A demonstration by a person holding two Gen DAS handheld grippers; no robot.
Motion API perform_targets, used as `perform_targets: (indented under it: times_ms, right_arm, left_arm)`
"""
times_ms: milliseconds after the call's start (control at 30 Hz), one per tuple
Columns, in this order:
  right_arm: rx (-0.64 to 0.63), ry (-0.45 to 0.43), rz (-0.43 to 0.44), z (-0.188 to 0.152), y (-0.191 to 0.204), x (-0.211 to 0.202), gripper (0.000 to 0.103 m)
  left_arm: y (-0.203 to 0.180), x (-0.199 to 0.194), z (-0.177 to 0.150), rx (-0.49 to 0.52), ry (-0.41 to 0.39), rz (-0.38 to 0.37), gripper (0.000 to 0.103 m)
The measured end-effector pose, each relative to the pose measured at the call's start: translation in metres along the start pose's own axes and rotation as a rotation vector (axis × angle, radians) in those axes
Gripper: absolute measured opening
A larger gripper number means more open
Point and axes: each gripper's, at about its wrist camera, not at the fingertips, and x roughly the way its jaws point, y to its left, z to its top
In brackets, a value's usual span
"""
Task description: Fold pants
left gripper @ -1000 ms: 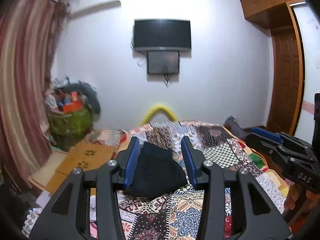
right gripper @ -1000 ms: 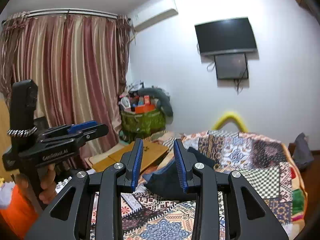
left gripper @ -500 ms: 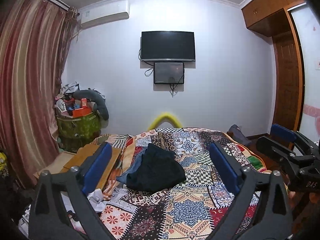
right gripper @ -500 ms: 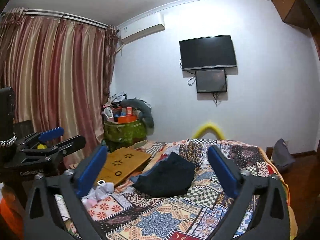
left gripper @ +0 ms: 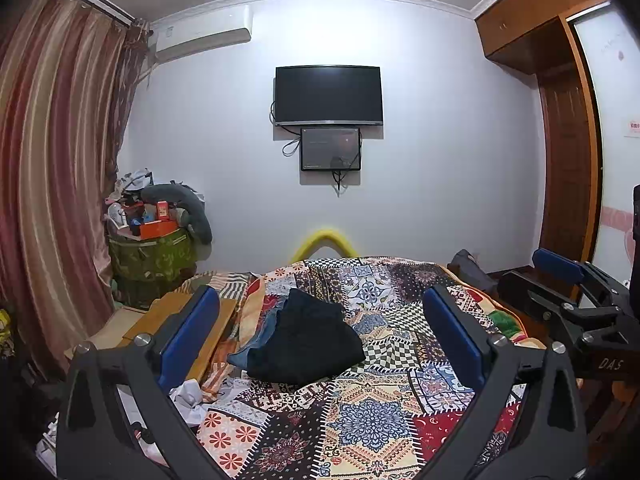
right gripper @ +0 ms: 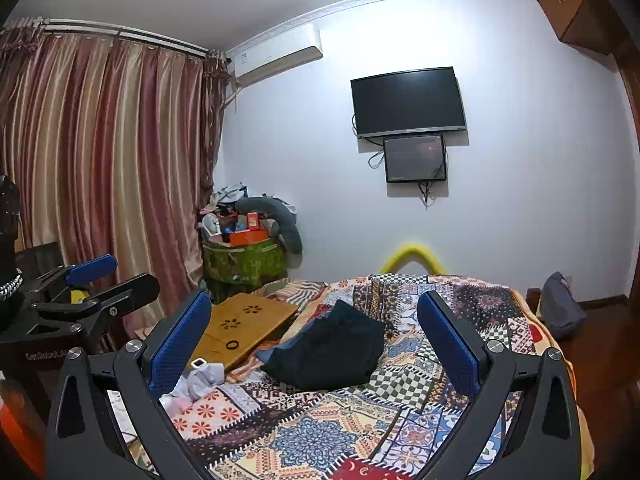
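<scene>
The pants lie in a dark crumpled heap on the patchwork bed, toward its curtain-side edge, over a bit of blue cloth. Both the left tongs and right tongs hang spread wide, empty, well short of the heap. Best to pinch the waistband corners and spread the fabric flat on the bed before any fold

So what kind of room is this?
A lived-in bedroom, most likely: a bed with a patchwork quilt and dark pants heaped on it, a wall-mounted TV, and striped curtains over the window.
</scene>
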Motion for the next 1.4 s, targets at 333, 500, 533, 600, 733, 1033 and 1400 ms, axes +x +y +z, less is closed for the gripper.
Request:
perform_targets:
  times_ms: [333,500,533,600,733,1033,1400]
  right_arm:
    - [0.002,0.016,-0.003,-0.003,-0.001,-0.002,0.102]
    - [0.001,0.015,-0.011,-0.003,-0.002,-0.004,0.102]
    - [0.001,0.013,-0.013,-0.003,-0.002,-0.004,0.102]
    - [0.003,0.013,-0.014,-0.002,-0.003,-0.005,0.102]
    - [0.007,0.015,-0.018,-0.001,-0.005,-0.006,0.102]
    - [0.016,0.013,-0.022,0.000,-0.006,-0.007,0.102]
    - [0.026,0.011,-0.024,0.001,-0.007,-0.008,0.102]
  left_arm:
    - [0.001,0.007,-0.004,-0.009,0.016,0.001,0.103]
    - [0.001,0.009,-0.004,-0.010,0.019,0.002,0.103]
    - [0.002,0.010,-0.005,-0.010,0.020,0.002,0.103]
    - [0.002,0.011,-0.005,-0.012,0.022,-0.001,0.103]
    - [0.002,0.012,-0.006,-0.014,0.024,-0.002,0.103]
    - [-0.001,0.014,-0.008,-0.008,0.028,-0.007,0.103]
    - [-0.002,0.015,-0.006,-0.007,0.029,-0.019,0.103]
